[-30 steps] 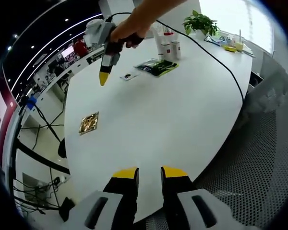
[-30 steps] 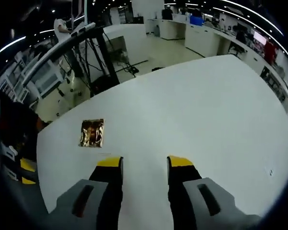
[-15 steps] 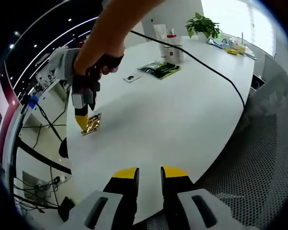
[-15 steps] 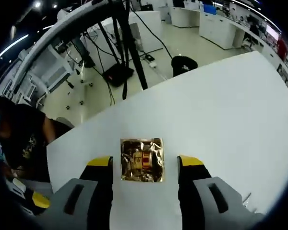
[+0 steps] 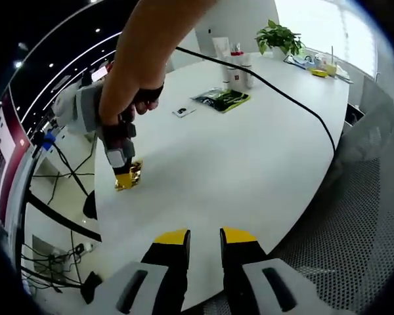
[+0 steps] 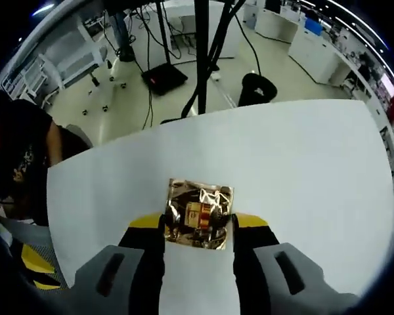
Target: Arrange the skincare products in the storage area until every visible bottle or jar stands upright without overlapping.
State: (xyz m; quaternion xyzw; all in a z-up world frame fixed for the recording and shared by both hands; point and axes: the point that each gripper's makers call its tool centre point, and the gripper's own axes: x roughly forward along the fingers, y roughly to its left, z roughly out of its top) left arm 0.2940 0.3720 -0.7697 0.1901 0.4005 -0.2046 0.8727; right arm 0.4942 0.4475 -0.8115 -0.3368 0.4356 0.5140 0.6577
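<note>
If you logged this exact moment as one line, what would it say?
right gripper: jaws either side of gold sachet, on white table | left gripper: nothing between jaws | bottles: upright, far end

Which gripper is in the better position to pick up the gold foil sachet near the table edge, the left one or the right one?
The right gripper. Its jaws already stand on both sides of the gold foil sachet on the white table. The left gripper hangs at the near table edge, apart from the sachet, jaws close together.
</note>
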